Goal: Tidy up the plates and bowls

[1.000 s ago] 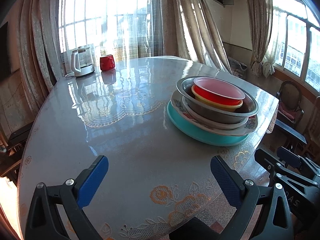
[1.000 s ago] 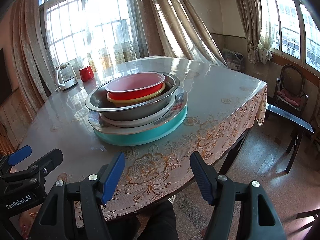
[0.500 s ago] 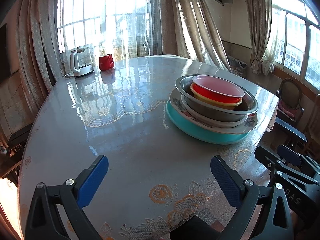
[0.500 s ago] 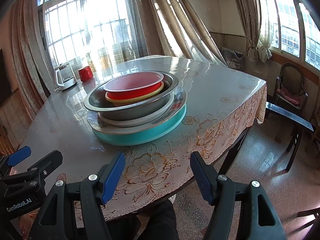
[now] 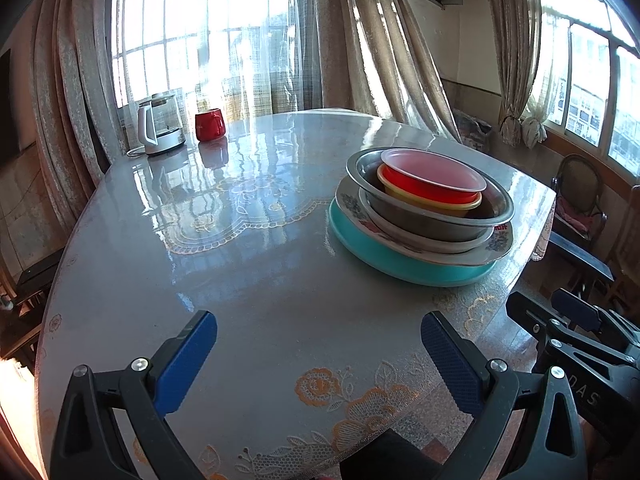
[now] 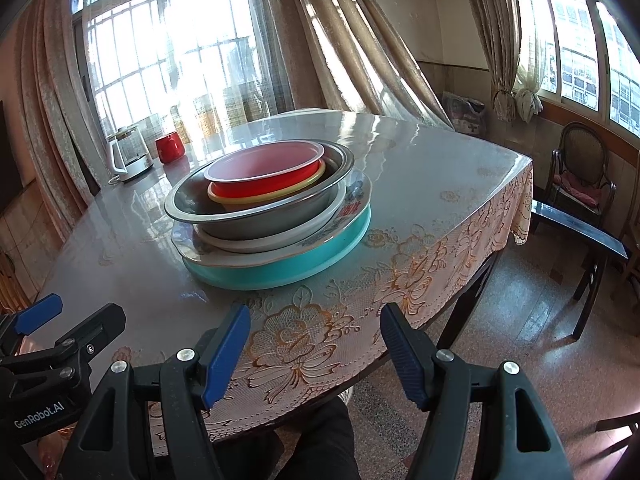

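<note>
A stack of dishes stands on the table near its right edge. From the bottom: a teal plate, a flowered plate, a white bowl, a steel bowl, a yellow bowl and a red bowl on top. My left gripper is open and empty over the near table. My right gripper is open and empty at the table's front edge, short of the stack.
A kettle and a red mug stand at the table's far end by the curtained window. Chairs stand to the right. The right gripper's body shows low right in the left wrist view.
Both grippers have barely moved; the views drifted slightly. Both stay open, and the stack has not moved.
</note>
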The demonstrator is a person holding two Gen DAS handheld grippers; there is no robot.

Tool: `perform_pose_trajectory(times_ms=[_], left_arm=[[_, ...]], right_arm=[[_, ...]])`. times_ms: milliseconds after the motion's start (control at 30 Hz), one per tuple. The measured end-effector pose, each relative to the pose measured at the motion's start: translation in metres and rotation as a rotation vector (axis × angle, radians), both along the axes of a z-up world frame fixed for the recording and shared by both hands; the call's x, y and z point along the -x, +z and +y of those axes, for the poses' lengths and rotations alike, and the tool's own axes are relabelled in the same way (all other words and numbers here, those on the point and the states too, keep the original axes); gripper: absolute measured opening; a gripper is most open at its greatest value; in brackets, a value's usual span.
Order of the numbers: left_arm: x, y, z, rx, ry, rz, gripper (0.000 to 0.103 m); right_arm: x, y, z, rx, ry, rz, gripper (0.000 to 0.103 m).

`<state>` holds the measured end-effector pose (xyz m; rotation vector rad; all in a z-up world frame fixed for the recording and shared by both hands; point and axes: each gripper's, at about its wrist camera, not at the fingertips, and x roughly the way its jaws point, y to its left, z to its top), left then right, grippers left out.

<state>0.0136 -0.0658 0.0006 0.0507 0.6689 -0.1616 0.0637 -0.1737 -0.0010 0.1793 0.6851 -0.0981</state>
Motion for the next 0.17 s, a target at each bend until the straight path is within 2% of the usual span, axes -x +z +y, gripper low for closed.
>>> perform_pose_trajectory(times_ms=[167], left_arm=[[-0.0006, -0.0004, -0.0020, -0.010, -0.005, 0.001, 0.103]], right_arm=[[-0.0012, -0.0005, -0.0007, -0.002, -0.001, 0.005, 0.068]])
